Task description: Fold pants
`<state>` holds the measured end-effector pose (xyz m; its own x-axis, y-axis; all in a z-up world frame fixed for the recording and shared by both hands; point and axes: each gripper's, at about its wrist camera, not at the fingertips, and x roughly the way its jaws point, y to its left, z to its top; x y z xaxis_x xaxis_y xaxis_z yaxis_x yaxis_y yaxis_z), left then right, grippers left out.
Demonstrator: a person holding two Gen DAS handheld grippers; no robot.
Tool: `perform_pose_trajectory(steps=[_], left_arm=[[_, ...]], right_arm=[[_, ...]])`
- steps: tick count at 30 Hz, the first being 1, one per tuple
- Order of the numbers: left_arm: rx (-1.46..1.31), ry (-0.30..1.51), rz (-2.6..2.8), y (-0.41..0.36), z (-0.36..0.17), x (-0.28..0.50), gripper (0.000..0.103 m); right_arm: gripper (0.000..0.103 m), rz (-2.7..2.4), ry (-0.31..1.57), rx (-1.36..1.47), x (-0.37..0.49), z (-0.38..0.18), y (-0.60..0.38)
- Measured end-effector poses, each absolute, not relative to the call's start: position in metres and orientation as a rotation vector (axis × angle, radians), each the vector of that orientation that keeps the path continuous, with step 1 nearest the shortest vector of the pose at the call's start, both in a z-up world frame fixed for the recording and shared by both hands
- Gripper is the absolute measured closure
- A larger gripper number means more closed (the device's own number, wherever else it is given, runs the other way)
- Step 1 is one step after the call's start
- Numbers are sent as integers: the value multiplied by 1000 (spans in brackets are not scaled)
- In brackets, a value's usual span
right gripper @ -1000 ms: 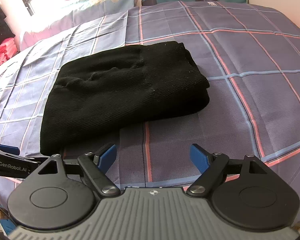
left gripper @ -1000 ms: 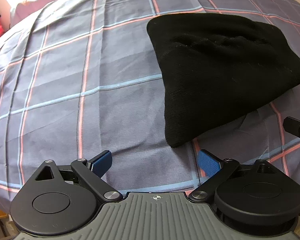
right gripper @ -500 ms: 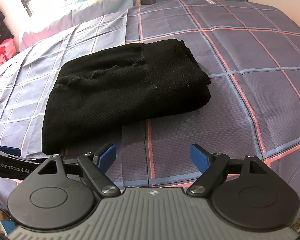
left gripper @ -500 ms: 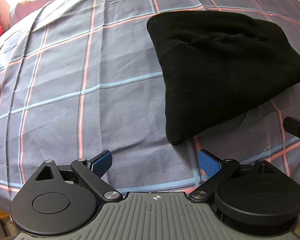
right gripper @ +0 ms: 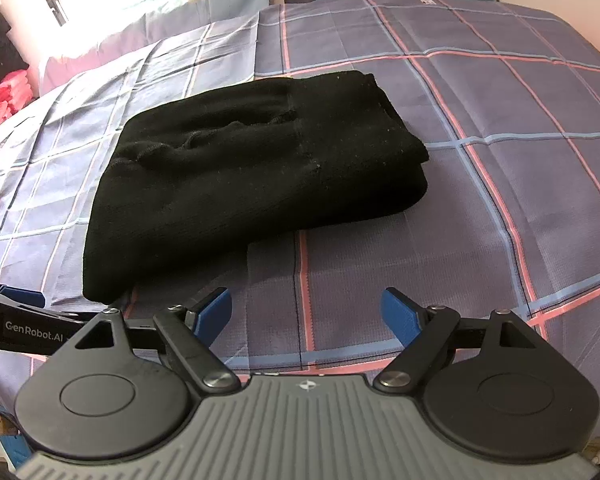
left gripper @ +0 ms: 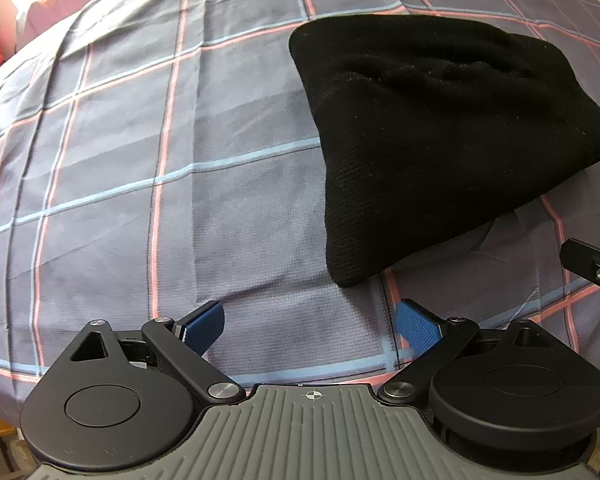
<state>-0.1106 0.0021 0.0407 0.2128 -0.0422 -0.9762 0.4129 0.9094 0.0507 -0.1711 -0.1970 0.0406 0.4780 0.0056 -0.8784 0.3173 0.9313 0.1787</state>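
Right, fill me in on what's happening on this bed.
A person holds a two-finger gripper in each hand over a bed with a plaid sheet. The black pants lie on it already folded into a compact bundle. Neither gripper touches them: the left gripper and the right gripper both hover open and empty just short of the bundle's near edge. The folding looks done or nearly so.
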Motion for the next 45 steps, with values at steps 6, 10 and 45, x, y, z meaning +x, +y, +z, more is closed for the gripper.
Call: perform_pose_trajectory(steps=[6,10,45], left_arm=[[334,1334,-319,2,39,-110,0],[330,1339,-324,3,38,-109,0],[321,1353,-357,1,35,-111,0]], right_arm=[[18,-190,1064,339,-170,40,-197],[18,-184,1070,337,-169,38,-197],[17,-176,1089,343,-170,33,-196]])
